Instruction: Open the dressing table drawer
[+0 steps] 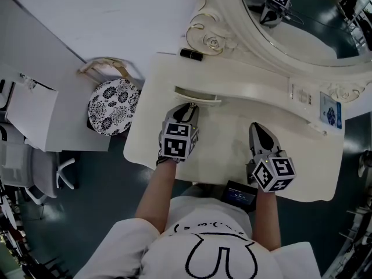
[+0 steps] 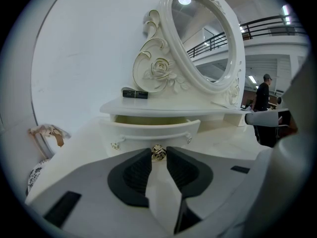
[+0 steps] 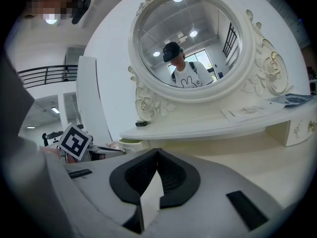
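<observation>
My left tongs (image 1: pixel 187 108) clench the gold knob (image 2: pixel 158 153) of the drawer (image 2: pixel 153 130), which stands partly open; my right tongs (image 3: pixel 157 152) are clenched, empty.

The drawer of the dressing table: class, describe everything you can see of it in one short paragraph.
The drawer is small, cream-white and glossy, like painted wood. Its curved front carries a raised moulding between two small fittings. It sits under the mirror shelf and above the table top. It stands partly out, showing a strip of yellowish inside. The gold knob at the middle of its front is pinched between the left tongs.
</observation>
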The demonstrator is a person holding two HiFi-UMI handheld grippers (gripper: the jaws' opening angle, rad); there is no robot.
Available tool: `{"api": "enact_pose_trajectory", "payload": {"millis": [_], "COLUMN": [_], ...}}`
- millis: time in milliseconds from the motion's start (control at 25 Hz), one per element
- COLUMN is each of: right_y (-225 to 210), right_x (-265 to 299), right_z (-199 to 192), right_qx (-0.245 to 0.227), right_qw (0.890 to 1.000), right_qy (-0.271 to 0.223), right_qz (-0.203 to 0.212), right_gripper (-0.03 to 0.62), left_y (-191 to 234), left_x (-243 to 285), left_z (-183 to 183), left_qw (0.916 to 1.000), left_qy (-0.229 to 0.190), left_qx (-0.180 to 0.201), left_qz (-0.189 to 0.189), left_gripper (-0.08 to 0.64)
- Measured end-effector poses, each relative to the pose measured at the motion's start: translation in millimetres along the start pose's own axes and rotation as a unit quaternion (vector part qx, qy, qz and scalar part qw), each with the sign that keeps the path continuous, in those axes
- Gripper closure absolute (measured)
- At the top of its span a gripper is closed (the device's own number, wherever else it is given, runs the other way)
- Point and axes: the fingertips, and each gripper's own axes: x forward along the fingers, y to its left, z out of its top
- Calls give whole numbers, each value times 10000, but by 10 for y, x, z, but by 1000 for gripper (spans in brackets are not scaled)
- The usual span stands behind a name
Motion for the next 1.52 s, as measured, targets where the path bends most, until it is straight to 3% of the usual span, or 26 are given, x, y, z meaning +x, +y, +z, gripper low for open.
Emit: {"api": "enact_pose_trajectory", "payload": {"millis": [680,1520], "right_y": [94,10], "right_x": [-148,-467], "right_z": [-41,-92], "right_qx": [-66,-239], "right_qw": [10000,9991], "right_qy": [-27,-207], "right_qz": [69,-281], "right_gripper": [603,601], "left_y": [-57,-94], "left_x": [-155,-389], "left_z": [-106,-266], "left_qw": [10000,9999], "left_qy": [-24,-101], "left_qx": [24,-19], "left_qz": [8,-21], "left_gripper": [439,439]}}
